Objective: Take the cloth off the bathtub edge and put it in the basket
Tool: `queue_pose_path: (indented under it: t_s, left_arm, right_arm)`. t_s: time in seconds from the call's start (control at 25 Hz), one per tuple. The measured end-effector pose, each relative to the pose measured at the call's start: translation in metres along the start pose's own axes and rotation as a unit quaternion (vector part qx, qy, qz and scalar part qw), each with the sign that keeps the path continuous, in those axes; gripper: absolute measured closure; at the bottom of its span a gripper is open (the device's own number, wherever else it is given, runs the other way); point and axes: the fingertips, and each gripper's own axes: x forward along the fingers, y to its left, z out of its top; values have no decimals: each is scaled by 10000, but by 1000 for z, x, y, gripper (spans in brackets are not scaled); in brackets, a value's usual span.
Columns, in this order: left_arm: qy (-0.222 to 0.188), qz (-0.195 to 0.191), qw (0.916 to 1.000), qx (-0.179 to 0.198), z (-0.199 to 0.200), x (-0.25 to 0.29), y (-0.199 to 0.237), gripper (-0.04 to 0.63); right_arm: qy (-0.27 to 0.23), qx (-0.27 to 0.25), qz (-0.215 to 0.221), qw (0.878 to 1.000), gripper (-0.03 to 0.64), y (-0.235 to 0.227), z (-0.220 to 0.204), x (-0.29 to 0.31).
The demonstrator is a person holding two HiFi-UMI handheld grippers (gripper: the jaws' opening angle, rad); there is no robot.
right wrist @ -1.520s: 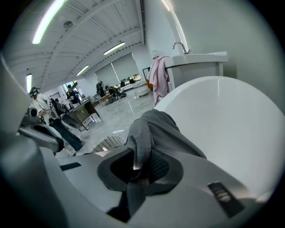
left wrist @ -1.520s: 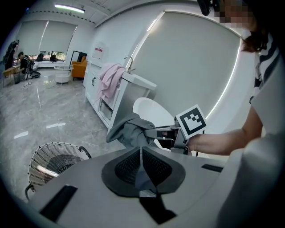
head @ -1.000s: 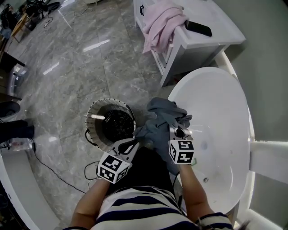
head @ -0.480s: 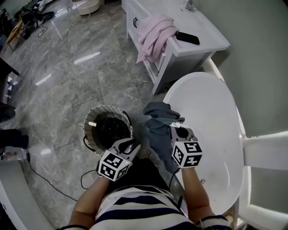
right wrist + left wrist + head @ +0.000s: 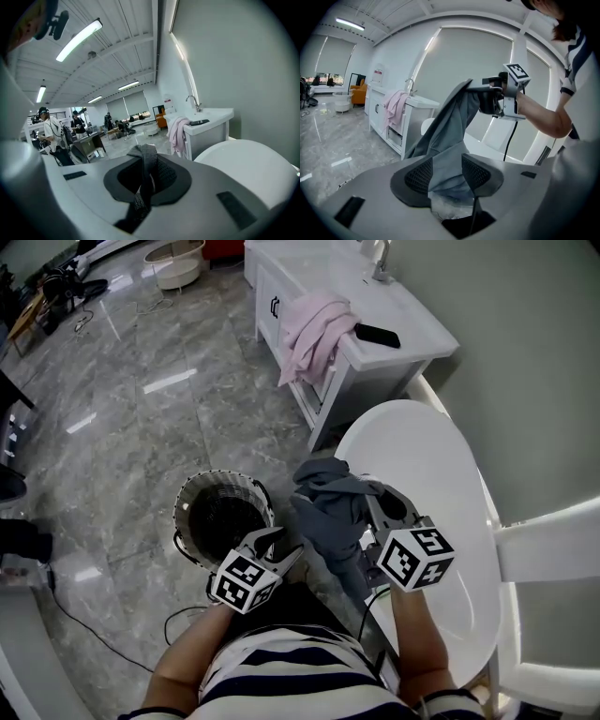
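White vanity cabinet point(image 5: 412, 324) at my twelve o'clock; pink fabric towel point(image 5: 314, 329) draped over its edge, flat black device point(image 5: 377, 335) at the towel's three o'clock.

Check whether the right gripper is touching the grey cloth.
Touching. The right gripper view shows the right gripper with its jaws shut on a fold of the grey cloth.

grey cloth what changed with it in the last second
The right tool, shut on the grey cloth, raised it above the bathtub edge. The left tool has just been opening its jaws with the cloth between them. The basket stayed put.
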Motion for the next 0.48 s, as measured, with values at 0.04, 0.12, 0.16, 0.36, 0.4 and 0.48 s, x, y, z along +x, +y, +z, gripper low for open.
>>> queue_pose_path:
  t_s: [0.04, 0.12, 0.16, 0.36, 0.4, 0.48]
  left_arm:
    - [2, 3, 10000, 29, 0, -2, -1, 403]
    - [-16, 6, 10000, 89, 0, -4, -3, 394]
    - [-34, -5, 9999, 118, 1, -5, -4, 388]
    - [-31, -146, 9995, 278, 4, -4, -12, 371]
    - [-14, -166, 9993, 328, 4, -3, -14, 365]
    - [-7, -217, 9989, 405, 5, -1, -17, 348]
  right_arm:
    - [-63, -18, 65, 10000, 581, 6, 8, -3]
    - [-184, -63, 195, 9996, 581, 19, 24, -8]
    - [-238, -82, 264, 9993, 581, 25, 31, -11]
    - [-390, -194, 567, 9974, 581, 51, 61, -21]
    - [-425, -211, 631, 9969, 581, 56, 67, -22]
    - [-513, -249, 751, 9955, 581, 63, 81, -26]
